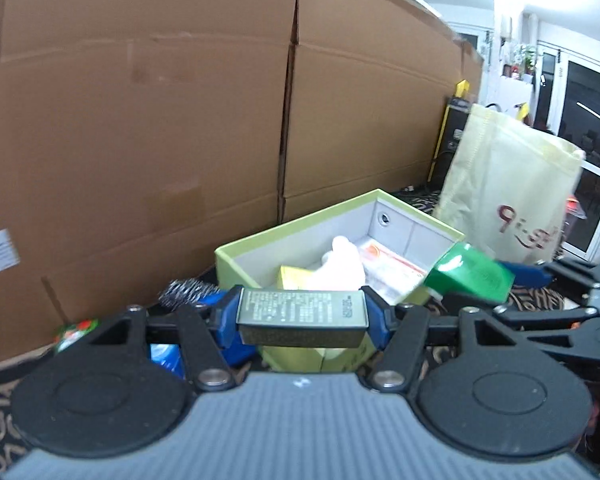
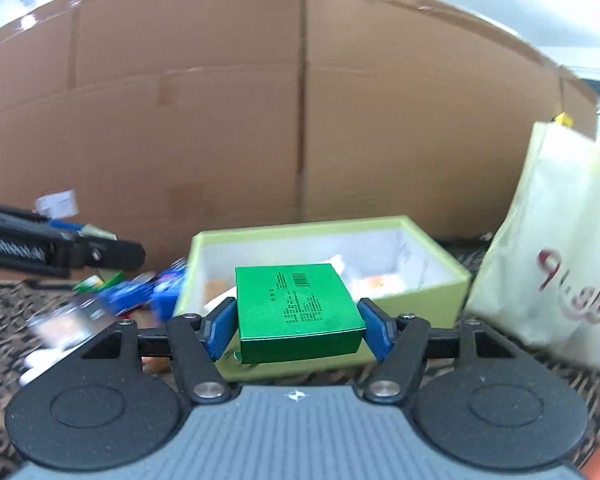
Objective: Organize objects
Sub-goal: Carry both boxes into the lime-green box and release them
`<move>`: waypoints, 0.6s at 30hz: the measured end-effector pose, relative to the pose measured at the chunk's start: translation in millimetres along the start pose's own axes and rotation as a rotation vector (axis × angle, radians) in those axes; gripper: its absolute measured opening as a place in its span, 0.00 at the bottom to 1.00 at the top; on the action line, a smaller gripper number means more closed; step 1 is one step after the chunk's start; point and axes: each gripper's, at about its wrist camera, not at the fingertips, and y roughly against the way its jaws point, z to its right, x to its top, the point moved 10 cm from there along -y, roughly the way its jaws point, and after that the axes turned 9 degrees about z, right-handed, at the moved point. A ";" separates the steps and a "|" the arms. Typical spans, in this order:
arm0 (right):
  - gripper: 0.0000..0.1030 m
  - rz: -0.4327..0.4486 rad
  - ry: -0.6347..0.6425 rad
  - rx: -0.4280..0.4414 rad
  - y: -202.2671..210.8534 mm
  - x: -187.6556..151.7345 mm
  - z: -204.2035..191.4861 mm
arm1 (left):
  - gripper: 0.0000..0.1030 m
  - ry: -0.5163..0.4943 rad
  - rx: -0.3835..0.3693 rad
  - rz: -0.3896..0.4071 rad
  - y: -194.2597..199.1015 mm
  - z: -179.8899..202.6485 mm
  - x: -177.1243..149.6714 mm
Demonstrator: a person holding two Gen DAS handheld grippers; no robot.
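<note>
Both grippers are loaded right now. The left gripper (image 1: 302,318) has its blue pads clamped on the short ends of a grey-olive carton (image 1: 301,312) with fine white print on top, held flat and crosswise. The right gripper (image 2: 298,330) is clamped the same way on a flat green box (image 2: 298,310) with a barcode near its far edge, pads pressing on its left and right sides.

The open lime-green storage box (image 2: 432,280) with the white inside sits just past both loads, at about 12 o'clock from the right wrist and 1 o'clock from the left. Inside it there's a small yellow box (image 1: 294,278), something white and crumpled (image 1: 342,264) and an orange-and-white packet (image 1: 388,260) lying flat.

From the left wrist, the green box and the right gripper show up at 3 o'clock, right next to the storage box's near corner. A pale yellow tote bag (image 2: 560,240) with red lettering stands at 2 o'clock, beside the storage box. Blurry blue and green packets (image 2: 136,290) lie at 9 o'clock on the patterned cloth (image 2: 4,312). A big cardboard wall (image 2: 260,120) fills the back.
</note>
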 end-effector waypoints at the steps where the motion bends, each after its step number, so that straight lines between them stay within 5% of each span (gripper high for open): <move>1: 0.67 0.008 0.004 -0.019 -7.4 4.0 6.1 | 0.59 0.007 0.003 -0.009 -12.1 1.1 2.0; 14: 0.67 -0.020 -0.008 -0.148 -115.7 4.2 67.3 | 0.60 -0.016 0.085 -0.055 -120.1 -10.4 2.8; 15: 0.67 -0.023 -0.013 -0.151 -122.8 2.0 69.4 | 0.70 -0.014 0.091 -0.044 -123.0 -12.0 3.8; 16: 0.69 -0.026 -0.013 -0.157 -130.1 -1.1 71.8 | 0.92 -0.009 0.097 -0.028 -124.9 -13.8 5.4; 18: 0.72 -0.052 -0.011 -0.165 -144.2 -11.1 75.4 | 1.00 0.001 0.117 0.011 -122.7 -17.2 7.9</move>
